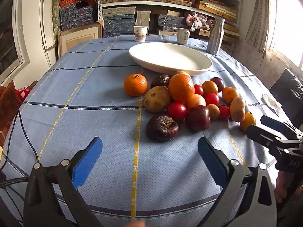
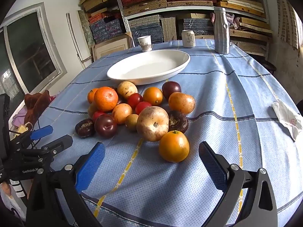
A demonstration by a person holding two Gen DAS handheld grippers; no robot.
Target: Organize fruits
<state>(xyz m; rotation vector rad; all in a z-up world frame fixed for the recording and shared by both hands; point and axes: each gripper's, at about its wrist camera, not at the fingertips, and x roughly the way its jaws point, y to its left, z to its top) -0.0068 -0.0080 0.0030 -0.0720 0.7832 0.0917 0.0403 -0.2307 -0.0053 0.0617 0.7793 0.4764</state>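
A heap of fruit lies on the blue checked tablecloth (image 1: 85, 98) in front of a white oval plate (image 1: 170, 58) (image 2: 149, 66), which holds nothing. Oranges (image 1: 180, 88) (image 2: 105, 98), red tomatoes (image 1: 177, 111), dark plums (image 1: 197, 118), brown pears (image 1: 156, 99) (image 2: 152, 123) and a dark wrinkled fruit (image 1: 162, 127) make up the heap. My left gripper (image 1: 150, 160) stands open, short of the dark wrinkled fruit. My right gripper (image 2: 151, 160) is open too, just short of a small orange (image 2: 173, 146). Each gripper shows at the other view's edge (image 1: 265, 130) (image 2: 50, 136).
Behind the plate stand a paper cup (image 1: 140, 33) (image 2: 144, 43), a can (image 1: 183, 36) (image 2: 188, 38) and a metal bottle (image 1: 215, 36) (image 2: 221, 31). A crumpled white tissue (image 2: 287, 121) lies at the right. Shelves of boxes (image 2: 170, 0) fill the back wall. Cables (image 1: 17, 141) trail at the left edge.
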